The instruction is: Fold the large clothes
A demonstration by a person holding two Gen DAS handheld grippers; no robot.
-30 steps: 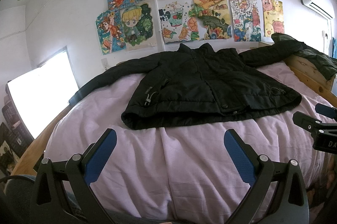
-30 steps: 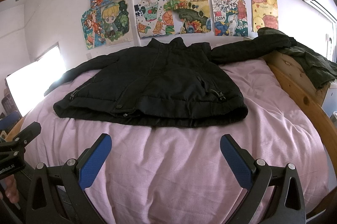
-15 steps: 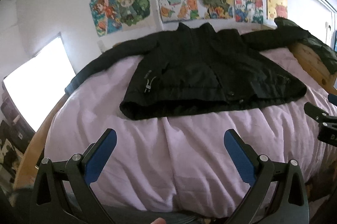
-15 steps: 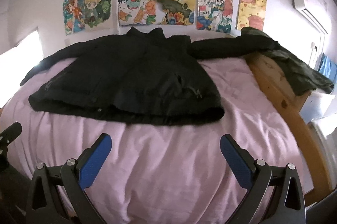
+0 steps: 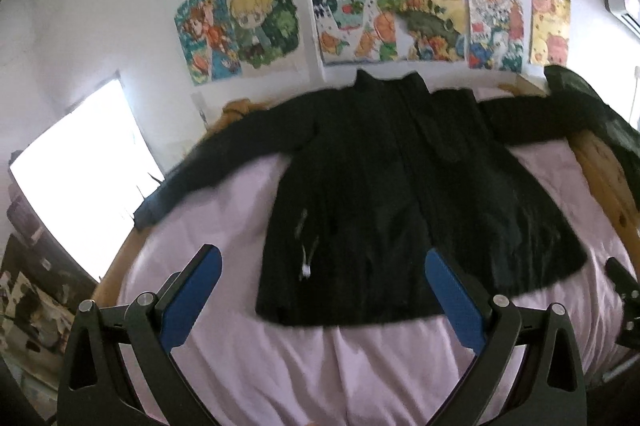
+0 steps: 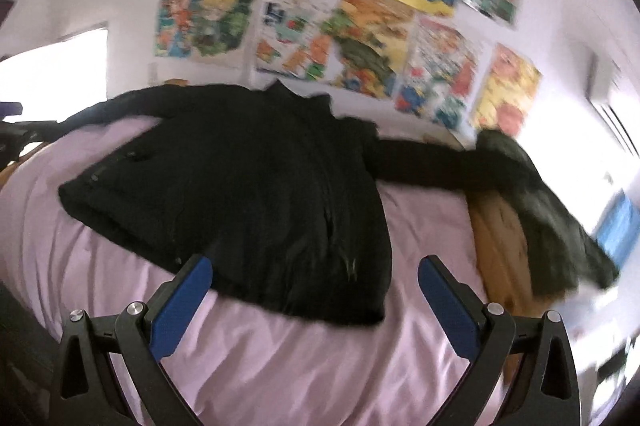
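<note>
A large black padded jacket [image 5: 400,194] lies flat, front up, on a bed with a pale pink cover [image 5: 360,366], collar toward the wall and both sleeves spread out sideways. It also shows in the right wrist view [image 6: 256,194]. My left gripper [image 5: 322,274] is open and empty, hovering over the jacket's lower left hem. My right gripper [image 6: 316,284] is open and empty over the lower right hem. The right gripper's tip shows at the right edge of the left wrist view [image 5: 622,278].
A dark green garment [image 6: 536,210] hangs over the wooden bed frame [image 6: 500,246] on the right, at the end of the jacket's right sleeve. Colourful drawings [image 5: 380,6] cover the wall behind. A bright window [image 5: 76,186] is at the left.
Both grippers have moved forward toward the jacket, from over the bare pink cover to above its bottom hem. The right view has swung right. Both stay open.
</note>
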